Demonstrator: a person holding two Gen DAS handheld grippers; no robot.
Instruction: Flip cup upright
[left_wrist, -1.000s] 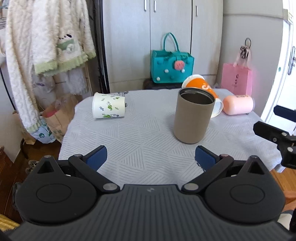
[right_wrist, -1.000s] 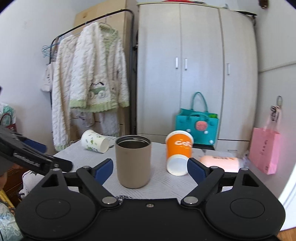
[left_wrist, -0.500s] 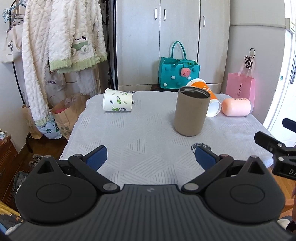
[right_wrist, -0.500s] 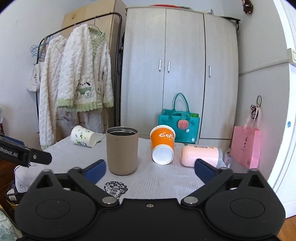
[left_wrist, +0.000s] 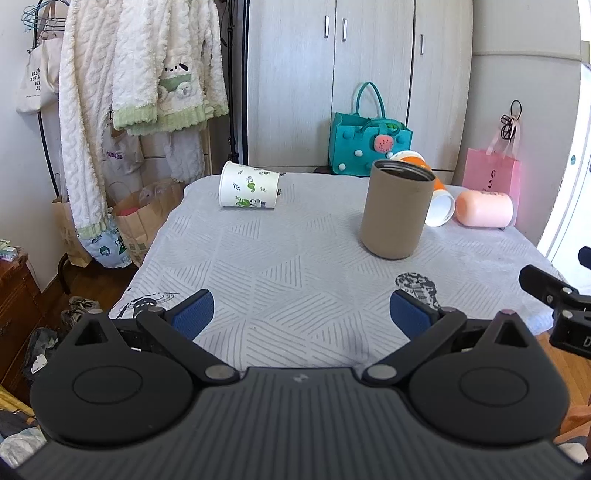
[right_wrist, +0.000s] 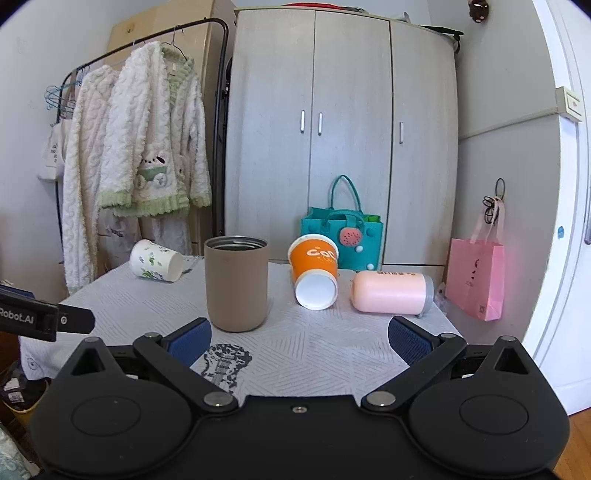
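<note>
Fingers first, nearest of all: the left gripper (left_wrist: 301, 314) hangs over the near edge of the tabletop (left_wrist: 295, 280) with its blue-padded fingers (left_wrist: 194, 313) spread wide, holding and touching nothing. The right gripper (right_wrist: 299, 338) sits at the near right of the tabletop, its fingers (right_wrist: 410, 339) likewise spread wide and empty. Neither tool touches any cup.

Beyond them, near the middle of the tabletop and a little to the right, stands a tan tumbler (right_wrist: 236, 282), upright with its mouth up; it needs no flipping.

Farther back lie three things on their sides. Behind and to the right of the tumbler is an orange cup (right_wrist: 314, 275), tipped over with its long axis running near to far and its white end facing the right gripper. Just right of it lies a pink bottle (right_wrist: 391, 292), its long axis running left to right. At the far left lies a white paper cup with green print (left_wrist: 249, 190), its long axis left to right and its wide mouth pointing left.

By my judgement the right gripper is nearer the orange cup, which lies ahead of its fingers and slightly right of centre. The white paper cup lies ahead and left of the left gripper, well apart from it. Which fallen cup is meant cannot be told.
</note>
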